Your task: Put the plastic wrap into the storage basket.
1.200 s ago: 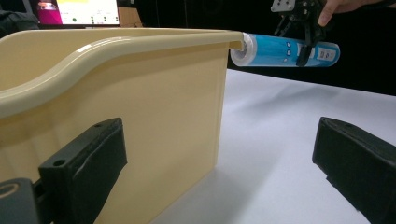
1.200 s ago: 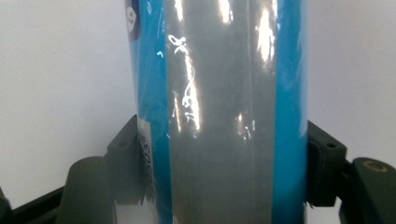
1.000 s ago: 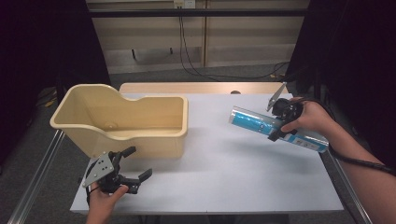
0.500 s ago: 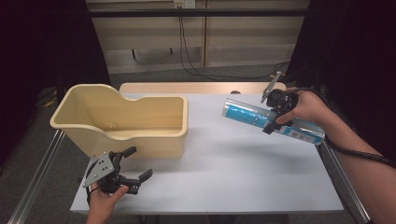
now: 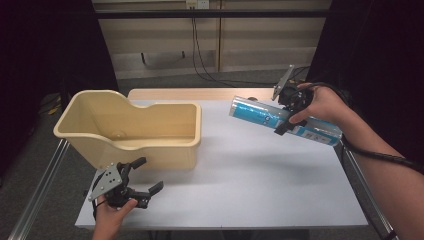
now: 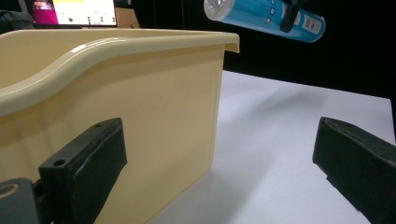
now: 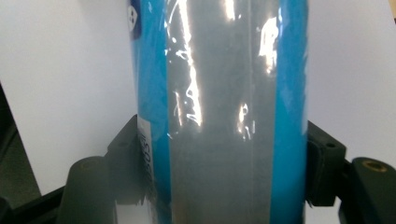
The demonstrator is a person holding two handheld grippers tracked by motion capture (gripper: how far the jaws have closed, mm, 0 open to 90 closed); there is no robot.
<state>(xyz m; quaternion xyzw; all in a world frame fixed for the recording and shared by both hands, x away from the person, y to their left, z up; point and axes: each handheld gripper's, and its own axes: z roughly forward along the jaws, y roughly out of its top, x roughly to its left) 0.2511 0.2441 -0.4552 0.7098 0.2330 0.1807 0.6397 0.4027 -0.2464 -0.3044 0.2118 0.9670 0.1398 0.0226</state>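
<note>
my left gripper (image 5: 145, 181) is black, with a grey three-cornered plate (image 5: 104, 181) on top, pierced by small holes. its two pads (image 6: 88, 163) are flat, black, rubbery blocks, each with a round screw hole near the base. my right gripper (image 5: 286, 111) is the same black build, with its own grey plate (image 5: 283, 84) on top. its pad mounts (image 7: 327, 158) show recessed screw holes and a brass-coloured insert. a black cable (image 5: 380, 156) trails from it along my forearm. both forearms are bare, no sleeves.
</note>
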